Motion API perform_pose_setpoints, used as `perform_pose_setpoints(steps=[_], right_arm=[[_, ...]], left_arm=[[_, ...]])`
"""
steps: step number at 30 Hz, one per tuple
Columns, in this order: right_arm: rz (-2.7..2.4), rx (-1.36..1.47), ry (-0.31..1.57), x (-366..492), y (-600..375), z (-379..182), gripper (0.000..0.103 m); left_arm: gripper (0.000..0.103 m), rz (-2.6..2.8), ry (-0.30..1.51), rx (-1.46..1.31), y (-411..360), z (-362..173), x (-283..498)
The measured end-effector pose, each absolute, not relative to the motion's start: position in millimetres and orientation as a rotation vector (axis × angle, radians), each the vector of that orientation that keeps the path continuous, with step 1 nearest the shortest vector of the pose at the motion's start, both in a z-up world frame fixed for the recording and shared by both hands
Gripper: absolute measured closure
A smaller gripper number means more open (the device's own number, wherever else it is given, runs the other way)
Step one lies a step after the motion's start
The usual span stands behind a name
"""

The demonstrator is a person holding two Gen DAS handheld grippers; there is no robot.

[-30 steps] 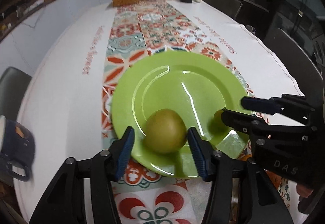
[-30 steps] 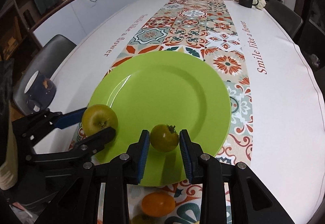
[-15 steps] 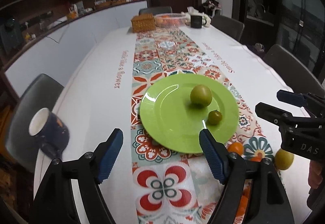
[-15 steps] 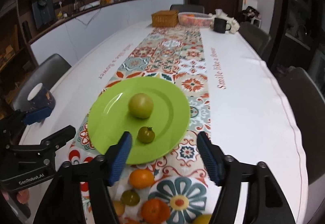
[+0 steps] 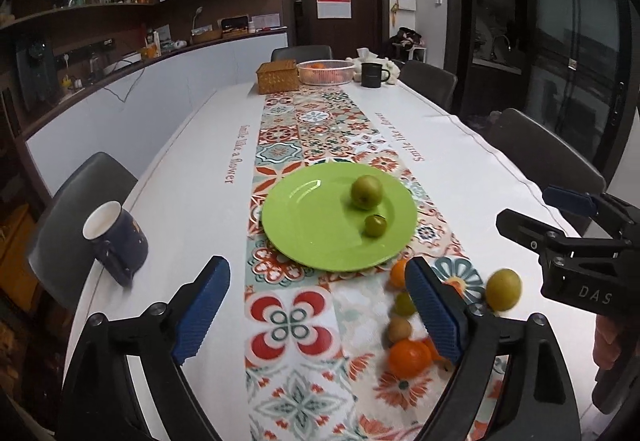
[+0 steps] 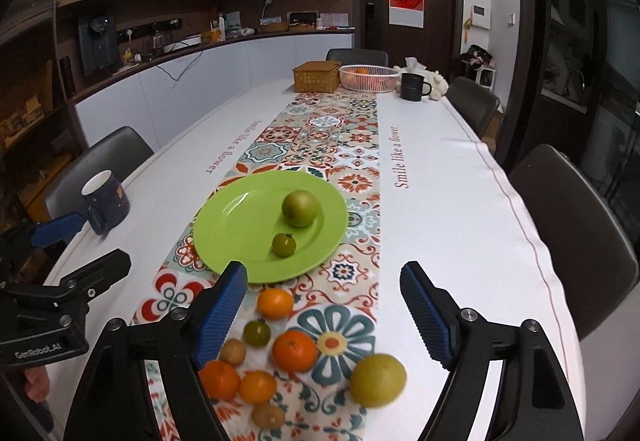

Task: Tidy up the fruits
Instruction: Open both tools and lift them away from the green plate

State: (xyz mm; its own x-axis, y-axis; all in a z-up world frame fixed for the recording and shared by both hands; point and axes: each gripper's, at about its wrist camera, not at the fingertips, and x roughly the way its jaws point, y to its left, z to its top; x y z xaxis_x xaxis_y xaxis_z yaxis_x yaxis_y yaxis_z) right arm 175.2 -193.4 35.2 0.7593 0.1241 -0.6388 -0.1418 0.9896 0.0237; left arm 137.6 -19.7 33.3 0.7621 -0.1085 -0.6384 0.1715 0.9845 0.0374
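A green plate (image 5: 312, 225) (image 6: 240, 229) lies on the patterned runner with a green apple (image 5: 366, 191) (image 6: 301, 208) and a small green tomato (image 5: 375, 225) (image 6: 283, 244) on it. Several loose fruits lie on the runner in front of the plate: oranges (image 6: 294, 350) (image 5: 409, 357), a small green tomato (image 6: 257, 332), a yellow-green apple (image 6: 378, 379) (image 5: 503, 289) and small brown fruits (image 6: 233, 351). My left gripper (image 5: 318, 315) is open and empty, raised in front of the plate. My right gripper (image 6: 324, 315) is open and empty above the loose fruits.
A dark blue mug (image 5: 114, 241) (image 6: 106, 197) stands near the table's left edge. A wicker box (image 5: 278, 77), a white basket (image 5: 326, 72) and a black mug (image 5: 372, 75) stand at the far end. Chairs (image 6: 572, 233) line both sides.
Both grippers let go of their fruit on the plate, opened wide, and pulled back and up. The apple and small tomato stayed on the plate.
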Motion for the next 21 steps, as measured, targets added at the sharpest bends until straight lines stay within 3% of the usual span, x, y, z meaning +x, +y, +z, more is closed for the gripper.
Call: perform_pose_setpoints(steps=[21], right_arm=[[0.071,-0.023,0.727,126,-228,8,0.02]], left_arm=[[0.011,-0.19,0.79,0.133,-51,-4,106]])
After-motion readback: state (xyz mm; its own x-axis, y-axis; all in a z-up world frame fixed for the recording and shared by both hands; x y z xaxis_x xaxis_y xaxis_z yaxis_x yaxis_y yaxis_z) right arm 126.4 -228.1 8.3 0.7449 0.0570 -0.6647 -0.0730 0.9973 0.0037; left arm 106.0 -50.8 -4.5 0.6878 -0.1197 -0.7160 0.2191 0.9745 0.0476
